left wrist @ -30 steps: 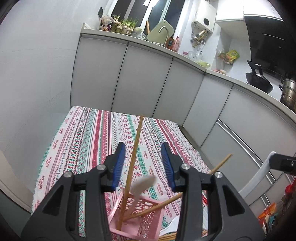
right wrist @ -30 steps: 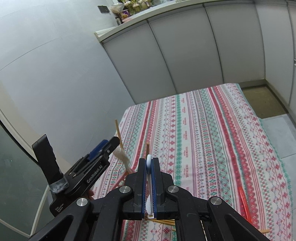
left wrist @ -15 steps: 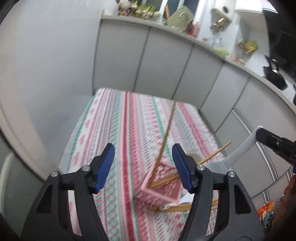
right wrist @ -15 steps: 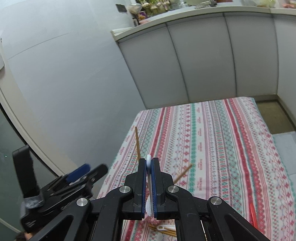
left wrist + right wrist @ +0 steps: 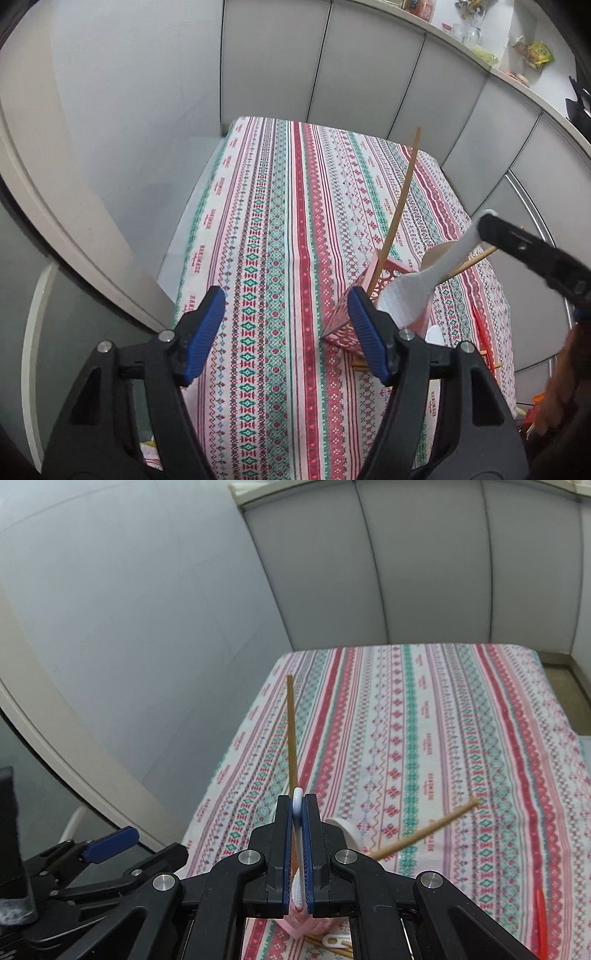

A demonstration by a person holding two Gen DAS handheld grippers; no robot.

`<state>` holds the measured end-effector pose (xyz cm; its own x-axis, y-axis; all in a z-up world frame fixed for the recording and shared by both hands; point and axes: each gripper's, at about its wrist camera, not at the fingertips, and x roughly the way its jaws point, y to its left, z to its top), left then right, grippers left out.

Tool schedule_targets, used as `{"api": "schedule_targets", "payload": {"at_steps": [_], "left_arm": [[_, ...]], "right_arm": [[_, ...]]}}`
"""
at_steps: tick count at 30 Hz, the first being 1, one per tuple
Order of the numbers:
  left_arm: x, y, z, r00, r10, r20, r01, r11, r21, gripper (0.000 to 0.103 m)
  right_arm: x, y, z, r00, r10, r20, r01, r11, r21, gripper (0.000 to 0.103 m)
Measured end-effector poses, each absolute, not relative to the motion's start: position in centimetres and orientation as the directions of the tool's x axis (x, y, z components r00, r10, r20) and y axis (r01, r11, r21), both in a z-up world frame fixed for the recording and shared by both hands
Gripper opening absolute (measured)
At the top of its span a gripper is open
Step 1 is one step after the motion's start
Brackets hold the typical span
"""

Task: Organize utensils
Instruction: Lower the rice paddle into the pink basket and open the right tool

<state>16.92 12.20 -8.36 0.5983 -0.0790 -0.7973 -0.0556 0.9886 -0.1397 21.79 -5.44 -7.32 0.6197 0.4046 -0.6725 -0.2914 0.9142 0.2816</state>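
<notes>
A pink lattice utensil basket (image 5: 373,295) stands on the striped tablecloth (image 5: 280,229) with two wooden chopsticks (image 5: 400,206) leaning out of it. My right gripper (image 5: 298,812) is shut on the handle of a white rice paddle (image 5: 410,291), whose blade hangs at the basket's mouth. In the right wrist view only the paddle's handle edge (image 5: 297,801) shows between the pads. My left gripper (image 5: 286,314) is open and empty, just left of the basket, above the cloth. It also shows in the right wrist view (image 5: 110,843).
More chopsticks and a white utensil (image 5: 334,941) lie on the cloth beside the basket. A red utensil (image 5: 541,923) lies near the table's right edge. Grey cabinet fronts (image 5: 369,74) stand behind the table and a wall (image 5: 110,92) on its left.
My left gripper pulled back off the basket and opened wider. My right gripper brought the white paddle down to the basket's mouth.
</notes>
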Motion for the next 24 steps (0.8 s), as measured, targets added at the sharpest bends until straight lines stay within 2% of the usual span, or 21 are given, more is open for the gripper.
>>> {"api": "schedule_targets", "payload": {"at_steps": [3,6,15,19,24], "left_arm": [[17.1,12.3,-8.1,0.593,-0.088,-0.800,-0.056,0.987,-0.150,0.069],[17.0,12.2,-7.9,0.592,-0.096,-0.801,-0.049,0.987,-0.154,0.069],[16.5,11.0,-8.0,0.579,-0.119,-0.806,-0.007,0.989,-0.151,0.070],[16.0,10.0,-7.9,0.572,-0.131,-0.810,0.028,0.990,-0.141,0.074],[15.3,9.0,-7.9,0.567,-0.146,-0.811,0.066,0.989,-0.131,0.075]], "right_arm": [[22.1,-5.2,-7.9,0.611,0.406,-0.680,-0.286,0.914,0.289,0.007],[21.9,-5.6,-7.4,0.617,0.413,-0.670,-0.282,0.911,0.301,0.019],[18.7,-8.0,-3.8,0.669,0.410,-0.620,-0.309,0.912,0.270,0.036],[17.2,-9.8,-3.2,0.672,0.394,-0.628,-0.298,0.919,0.258,0.044],[15.9,-12.7,-3.8,0.653,0.359,-0.667,-0.250,0.933,0.257,0.050]]}}
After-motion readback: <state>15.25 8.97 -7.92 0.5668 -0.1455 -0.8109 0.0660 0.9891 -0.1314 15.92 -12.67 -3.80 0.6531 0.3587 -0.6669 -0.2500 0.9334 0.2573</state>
